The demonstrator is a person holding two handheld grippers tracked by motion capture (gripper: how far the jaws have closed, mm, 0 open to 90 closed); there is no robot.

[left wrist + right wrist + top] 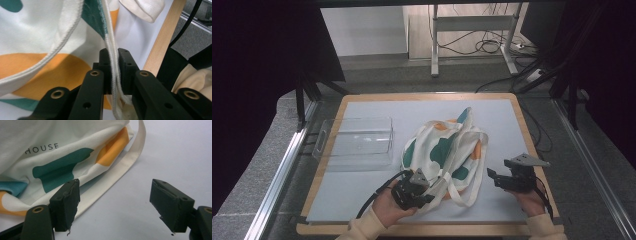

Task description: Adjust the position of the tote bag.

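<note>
A white cloth tote bag with teal and orange patches lies crumpled in the middle of the table, its straps trailing toward the front edge. My left gripper sits at the bag's near left side, shut on the bag's white edge, which runs up between the jaws. In the right gripper view the bag shows the word HOUSE, and one strap lies flat on the mat. My right gripper stands open just right of the bag, nothing between its fingers.
A clear plastic bin stands empty on the left half of the pale mat. The wooden table rim runs close behind my right hand. Dark curtains flank the table, and a metal stand with cables stands on the floor beyond.
</note>
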